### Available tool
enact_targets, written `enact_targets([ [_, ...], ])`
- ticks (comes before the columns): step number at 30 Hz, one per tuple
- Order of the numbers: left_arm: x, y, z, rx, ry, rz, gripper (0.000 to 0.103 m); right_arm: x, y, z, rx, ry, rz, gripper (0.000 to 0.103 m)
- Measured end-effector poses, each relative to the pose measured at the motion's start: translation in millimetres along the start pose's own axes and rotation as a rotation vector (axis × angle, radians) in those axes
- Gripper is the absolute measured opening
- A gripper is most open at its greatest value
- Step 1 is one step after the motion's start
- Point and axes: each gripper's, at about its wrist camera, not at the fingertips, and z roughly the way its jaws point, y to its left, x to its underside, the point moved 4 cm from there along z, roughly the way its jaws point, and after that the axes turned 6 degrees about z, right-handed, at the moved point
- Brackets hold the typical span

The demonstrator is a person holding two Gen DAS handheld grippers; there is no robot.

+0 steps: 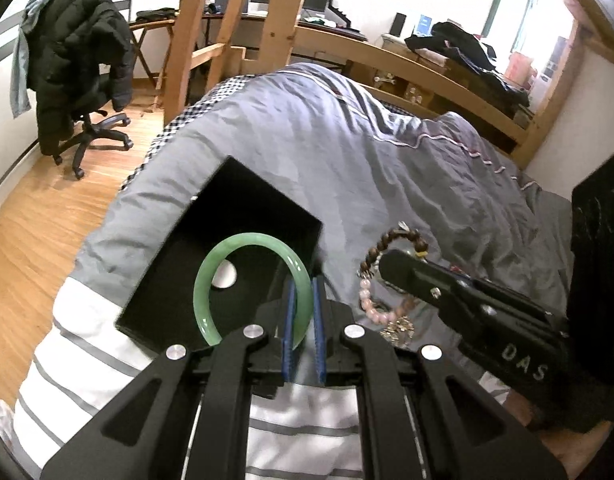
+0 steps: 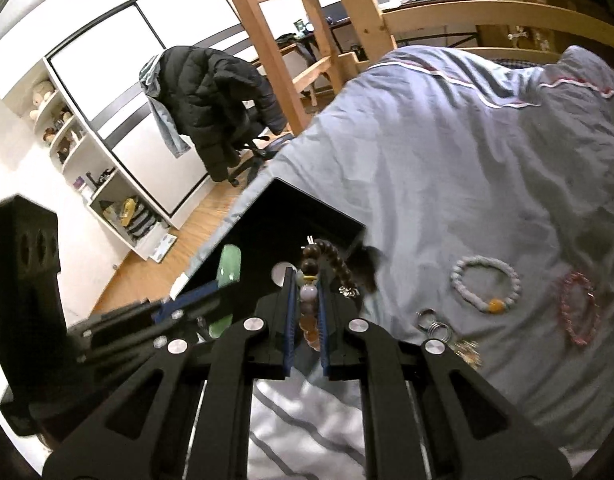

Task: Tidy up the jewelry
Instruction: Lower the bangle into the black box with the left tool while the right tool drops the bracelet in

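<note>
Bed [image 1: 347, 152]: grey-blue duvet, rumpled; carries the box and the loose jewelry. Wooden frame and ladder behind it.
Office chair [image 1: 87, 128]: on the wood floor beyond the bed corner, black puffer jacket [image 2: 211, 92] draped over it.
Shelf unit [image 2: 119, 208]: white, against the wall, small items in its cubbies; right wrist view only.
Black box [image 1: 227, 248]: open, on the duvet near the bed's edge; a pale round spot shows on its floor.
Left tool [image 1: 303, 312]: narrow, blue pads clamped on the green bangle [image 1: 211, 276]; the bangle is held upright above the box opening.
Right tool [image 2: 307, 304]: narrow, gripping a mixed bead bracelet [image 2: 327, 256], brown beads arching up and pale and orange ones between the pads; held at the box's near rim, just beside the left tool.
White bead bracelet [image 2: 485, 284]: flat on the duvet, one orange bead, well right of the box.
Pink bead bracelet [image 2: 579, 308]: flat, just right of the white one.
Metal rings [image 2: 433, 322]: small cluster near the right tool's right finger, with a gold-coloured piece partly hidden beside it.
</note>
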Motion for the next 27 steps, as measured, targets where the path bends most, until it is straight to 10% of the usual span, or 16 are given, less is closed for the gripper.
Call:
enact_targets([
  [22, 4, 44, 14, -0.05, 0.075, -0.128, 0.01, 4, 6, 77, -0.105, 0.131, 0.107, 0.013],
  [27, 3, 44, 8, -0.056, 0.057, -0.125, 0.012, 0, 4, 67, -0.104, 0.102, 0.111, 0.045],
])
